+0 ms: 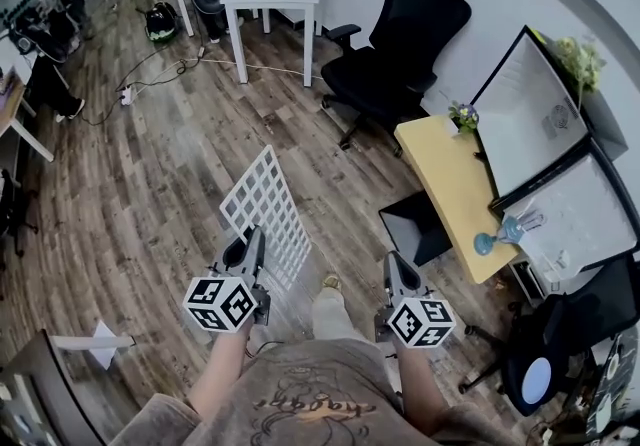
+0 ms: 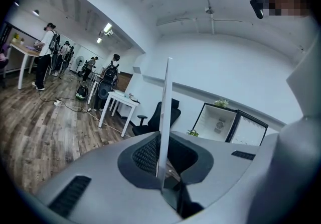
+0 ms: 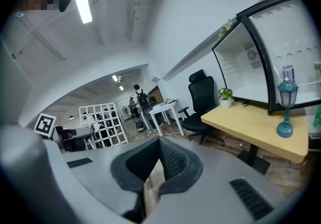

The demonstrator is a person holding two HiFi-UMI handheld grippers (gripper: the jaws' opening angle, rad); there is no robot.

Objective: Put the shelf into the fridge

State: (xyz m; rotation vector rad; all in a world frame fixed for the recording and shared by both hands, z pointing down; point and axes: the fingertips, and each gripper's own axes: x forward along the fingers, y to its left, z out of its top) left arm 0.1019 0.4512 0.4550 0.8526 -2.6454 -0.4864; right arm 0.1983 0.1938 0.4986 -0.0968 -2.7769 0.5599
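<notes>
Overhead, in the head view, the left gripper (image 1: 254,237) holds the white wire shelf (image 1: 265,202) by its near edge. The grid tilts toward 12 o'clock above the wood floor (image 1: 150,164), and the open fridge (image 1: 540,124) stands at 3 o'clock. In the left gripper view, the jaws are clamped on the shelf, seen edge-on. In the right gripper view, the right gripper (image 3: 158,146) is clenched on nothing, with the fridge at 2 o'clock.
</notes>
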